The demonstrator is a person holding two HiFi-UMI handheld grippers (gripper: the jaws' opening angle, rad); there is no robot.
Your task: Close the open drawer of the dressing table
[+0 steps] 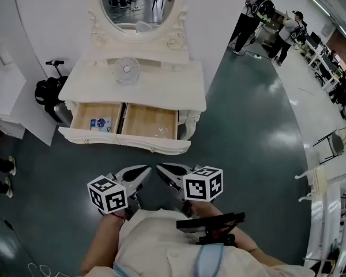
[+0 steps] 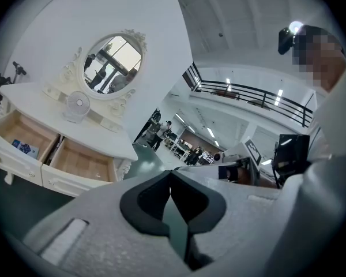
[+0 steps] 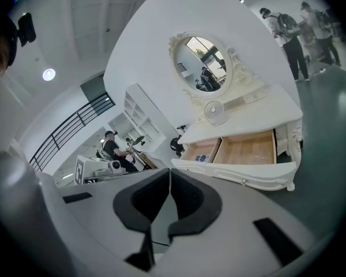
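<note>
Glossy dark-green floor (image 1: 259,114); white curved wall (image 1: 46,16); black-railed balcony (image 2: 248,100); desks (image 1: 326,59) far right.

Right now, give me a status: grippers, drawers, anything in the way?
Left gripper, right gripper shut, empty, apart from the dressing table. Left drawer and right drawer both open, blue packet in the left. Nothing seen blocking them.

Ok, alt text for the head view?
A dressing table stands ahead, left drawer and right drawer pulled open, a blue packet in the left one. The left gripper and right gripper hover short of it, shut and empty.
</note>
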